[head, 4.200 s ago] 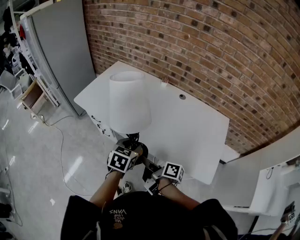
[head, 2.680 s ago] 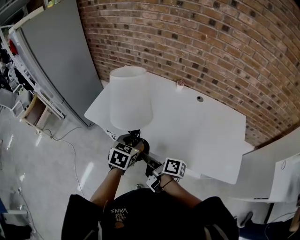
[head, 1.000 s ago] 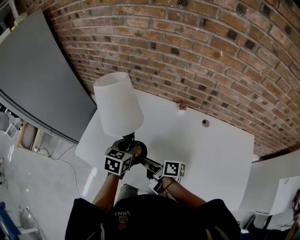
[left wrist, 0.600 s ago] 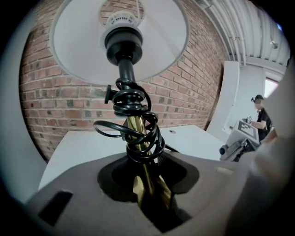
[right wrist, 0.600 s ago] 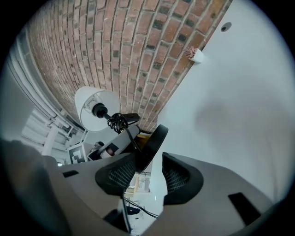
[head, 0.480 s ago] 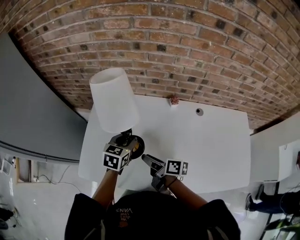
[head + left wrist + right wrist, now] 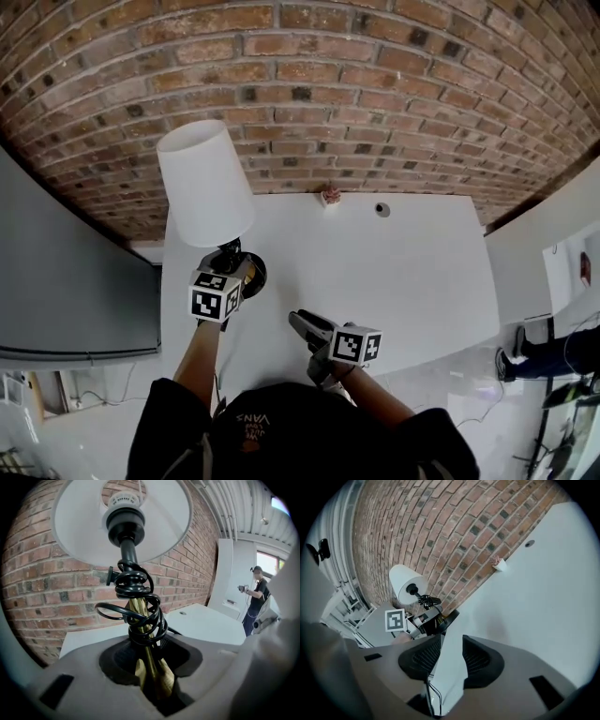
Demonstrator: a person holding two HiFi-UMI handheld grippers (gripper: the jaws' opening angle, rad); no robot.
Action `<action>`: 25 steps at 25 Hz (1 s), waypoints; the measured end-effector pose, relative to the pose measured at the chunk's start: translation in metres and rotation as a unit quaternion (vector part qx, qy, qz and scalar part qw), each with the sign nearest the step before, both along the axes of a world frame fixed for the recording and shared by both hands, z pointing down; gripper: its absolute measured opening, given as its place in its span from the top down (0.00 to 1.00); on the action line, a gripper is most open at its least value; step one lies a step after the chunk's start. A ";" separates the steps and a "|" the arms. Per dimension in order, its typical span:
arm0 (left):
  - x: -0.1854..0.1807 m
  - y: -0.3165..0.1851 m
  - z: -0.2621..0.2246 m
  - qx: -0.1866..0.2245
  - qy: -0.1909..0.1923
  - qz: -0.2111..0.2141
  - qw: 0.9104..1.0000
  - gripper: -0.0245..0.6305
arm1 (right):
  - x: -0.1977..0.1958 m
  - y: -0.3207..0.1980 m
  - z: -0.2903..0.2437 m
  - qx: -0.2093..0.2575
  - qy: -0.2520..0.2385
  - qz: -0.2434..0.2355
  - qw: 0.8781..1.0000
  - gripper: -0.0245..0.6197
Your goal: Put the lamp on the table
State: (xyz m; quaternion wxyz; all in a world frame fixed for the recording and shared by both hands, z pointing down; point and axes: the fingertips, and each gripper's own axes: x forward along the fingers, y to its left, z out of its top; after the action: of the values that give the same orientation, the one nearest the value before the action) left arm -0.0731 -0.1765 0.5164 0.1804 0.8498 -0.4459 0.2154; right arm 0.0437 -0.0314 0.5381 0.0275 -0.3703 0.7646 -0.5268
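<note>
A: While the left gripper [image 7: 232, 270] clamps the brass stem [image 7: 152, 667], where is the lamp [image 7: 206, 183]?
B: At the table's [image 7: 412, 272] left end, near the brick wall [image 7: 375, 94]. The right gripper's [image 7: 302, 323] jaws are closing, with nothing between them.

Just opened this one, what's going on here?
A person works with two handheld grippers at a white table set against a brick wall. The left gripper is shut on the brass stem of the lamp, holding it over the table's left end. Whether its base rests on the top cannot be told. The right gripper is apart from the lamp, its jaws closing with nothing between them.
</note>
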 end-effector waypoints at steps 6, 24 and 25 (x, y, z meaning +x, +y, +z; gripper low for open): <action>-0.017 -0.038 0.008 0.032 -0.015 0.004 0.999 0.74 | -0.001 -0.007 -0.004 0.038 0.050 0.031 0.998 0.87; -0.055 -0.122 0.036 0.106 -0.043 -0.008 0.993 0.75 | -0.020 -0.033 0.004 0.057 0.128 0.036 0.989 0.96; -0.056 -0.126 0.037 0.112 -0.045 -0.012 0.993 0.75 | -0.019 -0.035 0.007 0.053 0.132 0.035 0.989 0.96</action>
State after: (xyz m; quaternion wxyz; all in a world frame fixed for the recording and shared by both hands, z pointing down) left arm -0.1295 -0.3026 0.5536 0.0666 0.8490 -0.4846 0.1997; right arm 0.0242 -0.0666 0.5447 -0.0358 -0.4613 0.7750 -0.4305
